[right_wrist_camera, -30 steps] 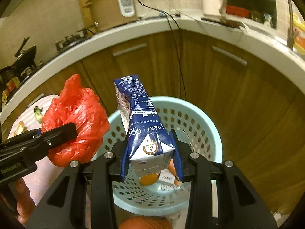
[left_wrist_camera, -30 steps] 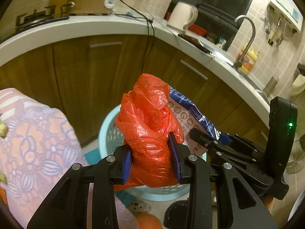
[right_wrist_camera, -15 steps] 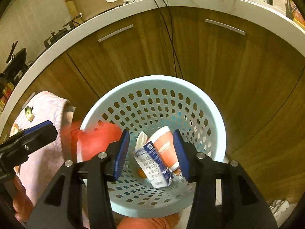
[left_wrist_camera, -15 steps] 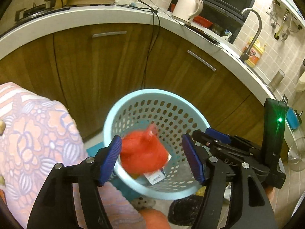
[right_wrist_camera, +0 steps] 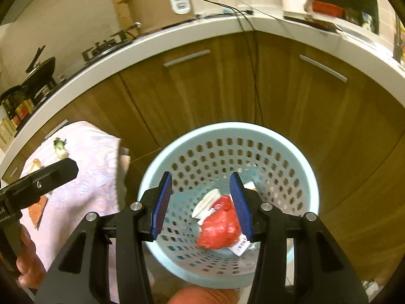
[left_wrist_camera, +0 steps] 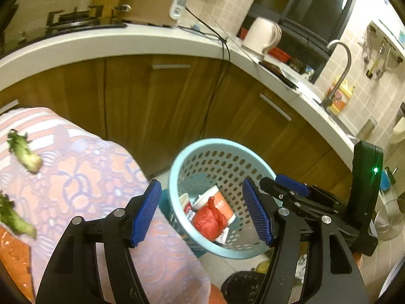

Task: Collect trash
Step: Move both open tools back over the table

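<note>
Kitchen scene seen from both wrist cameras. The left gripper hangs with its jaws spread wide and nothing between them; the right gripper is likewise parted and empty. Both point down toward the pale blue perforated basket standing on the floor before the wooden cabinets.

In the left view the basket fills the lower centre, and the red plastic bag lies at its bottom, framed between the two blue pads and well below them. A paper cup and a carton lie touching or just beside the bag. In the right view the basket sits at lower centre and the bag appears between the pads, nearer the right one, again far beneath them.

At the left of the left view, a patterned cloth covers a surface bearing green vegetable scraps; these are probably the next trash to gather.

Judged step: the drop seems complete, so a fresh pickup follows. To do it well, lift both grippers clear of the basket rim, keep the jaws wide, approach a scrap squarely, and close on the scrap only, without pinching the cloth.
</note>
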`<state>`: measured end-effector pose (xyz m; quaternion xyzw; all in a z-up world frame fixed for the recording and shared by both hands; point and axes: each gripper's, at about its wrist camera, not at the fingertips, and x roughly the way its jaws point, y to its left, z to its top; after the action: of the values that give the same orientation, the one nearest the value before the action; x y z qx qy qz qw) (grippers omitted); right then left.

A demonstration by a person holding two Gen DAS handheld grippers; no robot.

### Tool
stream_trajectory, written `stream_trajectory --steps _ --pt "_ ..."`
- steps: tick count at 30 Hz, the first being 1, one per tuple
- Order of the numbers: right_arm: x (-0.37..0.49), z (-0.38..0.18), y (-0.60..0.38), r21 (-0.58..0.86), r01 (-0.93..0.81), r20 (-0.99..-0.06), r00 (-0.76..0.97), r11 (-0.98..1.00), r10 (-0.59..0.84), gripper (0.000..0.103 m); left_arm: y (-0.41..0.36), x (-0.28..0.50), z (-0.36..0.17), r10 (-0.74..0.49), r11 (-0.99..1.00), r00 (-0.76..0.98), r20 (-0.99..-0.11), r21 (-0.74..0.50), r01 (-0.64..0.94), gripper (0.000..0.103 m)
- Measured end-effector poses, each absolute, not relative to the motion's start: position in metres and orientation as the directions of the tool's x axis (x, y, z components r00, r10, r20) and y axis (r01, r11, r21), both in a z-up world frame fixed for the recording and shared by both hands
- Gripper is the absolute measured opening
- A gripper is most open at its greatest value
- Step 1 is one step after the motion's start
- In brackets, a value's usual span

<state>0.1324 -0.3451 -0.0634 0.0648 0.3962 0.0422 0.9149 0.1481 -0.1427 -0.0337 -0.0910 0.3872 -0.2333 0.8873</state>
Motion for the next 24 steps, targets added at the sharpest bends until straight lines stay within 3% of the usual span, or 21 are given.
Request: stream_trajectory --steps 24 --pt "0.117 -0.036 -0.202 0.101 -0.266 -0.681 0.684 0.959 0.262 0.044 -0.005 0.107 0.001 -0.351 0.916 0.746 -0.566 -0.374 0.147 0.06"
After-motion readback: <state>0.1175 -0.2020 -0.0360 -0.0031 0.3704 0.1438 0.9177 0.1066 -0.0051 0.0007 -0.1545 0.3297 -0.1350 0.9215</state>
